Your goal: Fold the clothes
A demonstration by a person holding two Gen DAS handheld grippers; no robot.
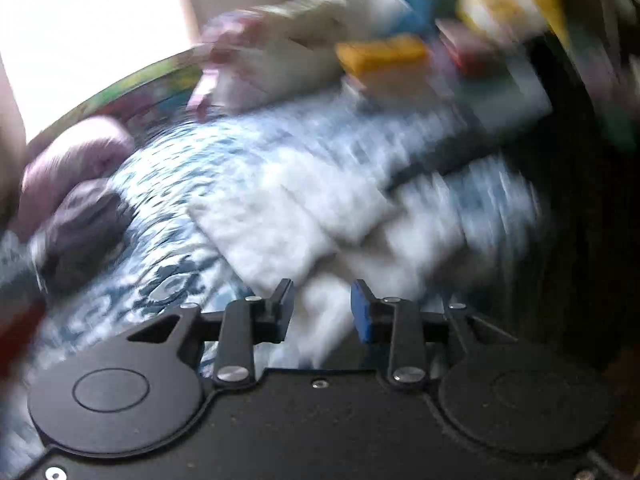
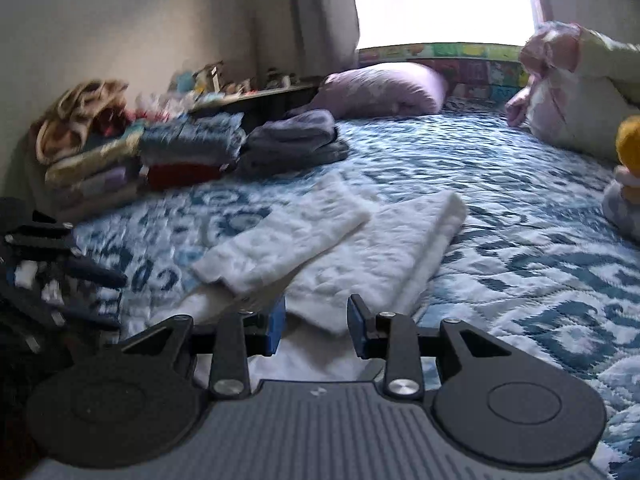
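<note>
- White quilted garment [image 1: 320,220], left wrist view: lies partly folded on the blue-and-white patterned bedspread [image 1: 168,168], just ahead of the left gripper [image 1: 320,308]; jaws moderately apart, nothing between them. View is heavily motion-blurred, so the fold lines are probably, not certainly, as read.
- Purple pillow [image 1: 76,160] and a dark folded item [image 1: 80,232] sit to the left; colourful blurred things crowd the far side.
- White garment [image 2: 320,236], right wrist view: one flap laid diagonally over the body, near edge directly before the right gripper [image 2: 316,324]; jaws apart, empty.
- Advice: pinch the near hem at both corners, lift evenly, carry across.
- Folded stacks [image 2: 160,156] and grey towels [image 2: 296,140] lie well apart, left; no obstruction.
</note>
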